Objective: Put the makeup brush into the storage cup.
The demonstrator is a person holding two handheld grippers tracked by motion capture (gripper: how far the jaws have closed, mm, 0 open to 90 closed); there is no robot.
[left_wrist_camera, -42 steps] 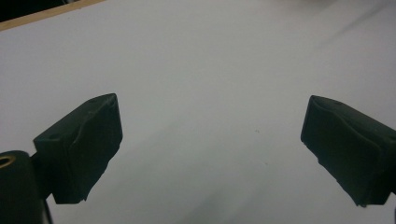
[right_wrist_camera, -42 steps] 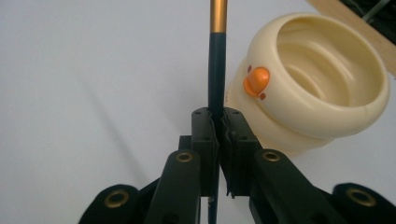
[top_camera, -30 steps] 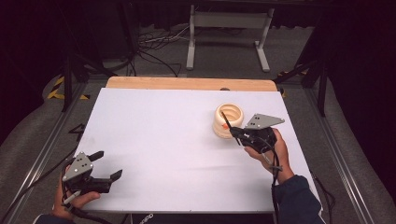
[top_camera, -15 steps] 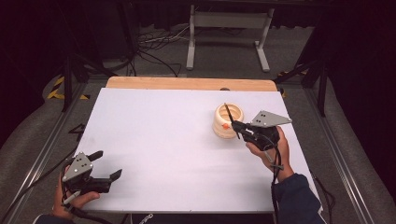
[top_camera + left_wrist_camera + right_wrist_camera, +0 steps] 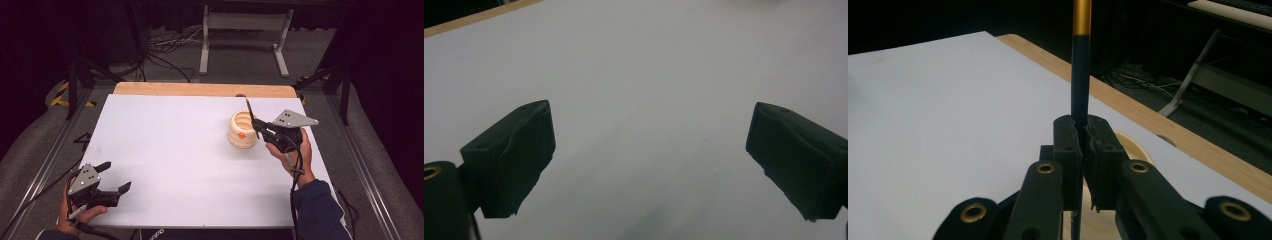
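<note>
**Pen gripped above the cup, not yet dropped in**

The pen (image 5: 1081, 65) is clamped between my right jaws: a thin dark shaft with a gold band near its top, rising nearly upright from the pads in the right gripper view. In the high view it shows as a dark stick (image 5: 249, 111) leaning over the cup's far rim. My right gripper (image 5: 261, 128) hovers just beside the cup (image 5: 242, 131), a cream, ribbed holder with a small orange mark on its side, standing on the right half of the white table (image 5: 190, 150). In the right gripper view the cup's pale rim (image 5: 1133, 145) sits directly under my jaws.

I judge the job roughly half done: the pen is picked up and carried to the cup, but whether its lower tip is already inside the mouth I cannot tell. What is left is to lower it and let go.

My left gripper (image 5: 114, 179) rests at the near left corner, well apart from the cup, jaws wide apart and holding nothing; its own view shows bare table (image 5: 649, 75) between the pads.
</note>
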